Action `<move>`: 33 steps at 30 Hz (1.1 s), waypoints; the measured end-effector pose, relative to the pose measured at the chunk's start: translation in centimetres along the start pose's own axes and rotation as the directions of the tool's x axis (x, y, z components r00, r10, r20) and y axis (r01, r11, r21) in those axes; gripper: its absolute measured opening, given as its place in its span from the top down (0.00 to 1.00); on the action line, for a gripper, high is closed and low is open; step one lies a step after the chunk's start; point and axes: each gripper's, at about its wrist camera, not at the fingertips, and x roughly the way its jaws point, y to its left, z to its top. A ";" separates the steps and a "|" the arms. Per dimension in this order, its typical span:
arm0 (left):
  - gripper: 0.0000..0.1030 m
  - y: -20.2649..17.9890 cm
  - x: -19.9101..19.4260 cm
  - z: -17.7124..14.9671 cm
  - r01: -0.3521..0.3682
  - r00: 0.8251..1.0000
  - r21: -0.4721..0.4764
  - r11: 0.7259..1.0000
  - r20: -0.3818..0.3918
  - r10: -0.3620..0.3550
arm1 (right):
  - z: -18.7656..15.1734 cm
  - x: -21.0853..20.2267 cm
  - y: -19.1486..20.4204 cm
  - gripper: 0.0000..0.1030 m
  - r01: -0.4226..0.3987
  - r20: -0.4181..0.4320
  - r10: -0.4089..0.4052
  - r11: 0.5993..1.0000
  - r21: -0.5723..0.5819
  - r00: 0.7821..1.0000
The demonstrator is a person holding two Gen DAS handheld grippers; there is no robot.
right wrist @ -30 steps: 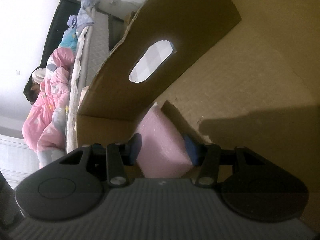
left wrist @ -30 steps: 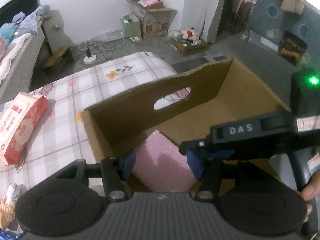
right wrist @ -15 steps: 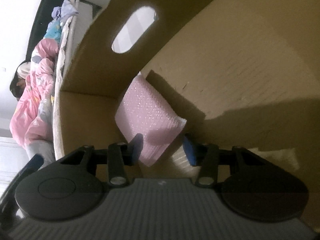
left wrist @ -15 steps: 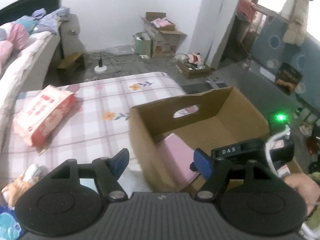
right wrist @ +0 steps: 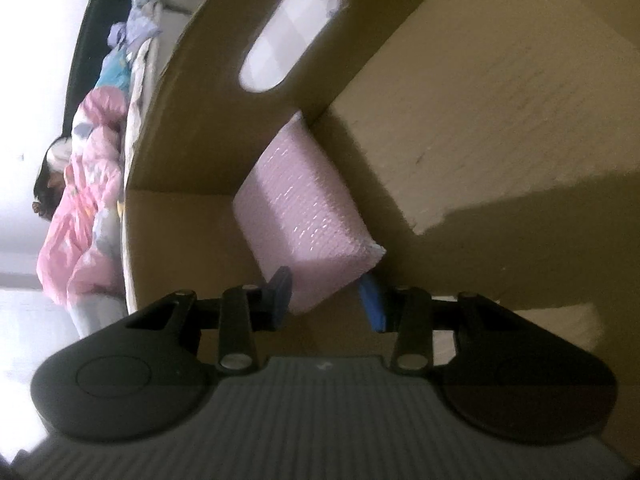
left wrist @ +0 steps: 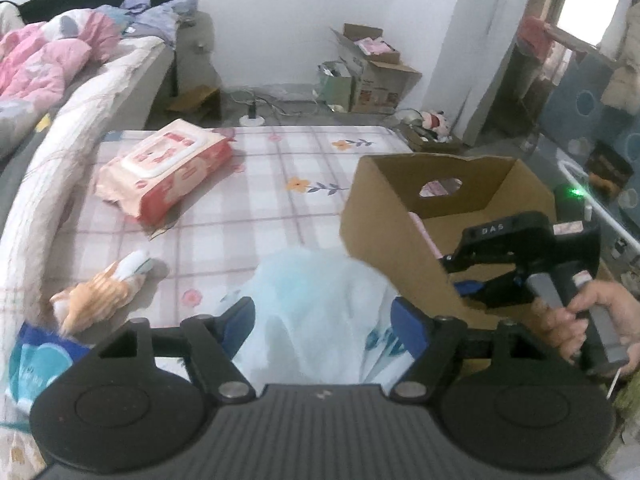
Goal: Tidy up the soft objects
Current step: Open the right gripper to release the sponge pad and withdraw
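Observation:
A cardboard box (left wrist: 400,240) stands on the checked bedspread at the right. Inside it a pink padded pack (right wrist: 304,208) leans in the corner of the box (right wrist: 480,120); only a sliver of the pack (left wrist: 424,232) shows in the left wrist view. My right gripper (right wrist: 326,296) is shut on the pack's lower corner, and a hand holds this gripper (left wrist: 470,290) inside the box. Outside the box, my left gripper (left wrist: 322,312) hovers with its jaws opening. A pale blue and white soft bag (left wrist: 316,300) lies under and between its pads, which do not press on it.
A red and white wipes pack (left wrist: 164,168) lies at the bed's far left. An orange plush toy (left wrist: 96,296) and a blue printed pack (left wrist: 36,360) lie near the left edge. A bed piled with pink bedding (left wrist: 40,64) runs alongside. Boxes (left wrist: 376,76) stand by the far wall.
My left gripper let go of the pink pack, widened, and drew back out of the box over the pale blue bag. My right gripper closed on the pack's corner.

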 end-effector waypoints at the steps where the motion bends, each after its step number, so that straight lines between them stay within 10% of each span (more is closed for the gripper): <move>1: 0.22 0.2 -0.4 -0.5 -0.006 1.000 -0.006 1.000 0.010 0.006 | -0.1 0.0 0.4 0.63 0.009 0.006 -0.009 1.000 -0.018 1.000; 9: 0.17 2.7 -4.6 -3.8 -0.026 0.996 -0.060 0.998 0.083 0.031 | -1.0 -3.5 2.2 0.29 0.126 0.077 -0.118 0.987 -0.101 0.990; 23: 0.13 9.5 -13.8 -10.7 -0.146 0.953 -0.204 0.968 0.235 0.193 | -10.8 -16.2 10.3 0.25 0.142 0.328 0.006 0.894 -0.425 0.945; 33: 0.13 13.1 -14.9 -14.4 -0.165 0.949 -0.271 0.948 0.219 0.227 | -20.4 -11.6 20.5 0.25 -0.041 0.110 0.164 0.716 -0.697 0.980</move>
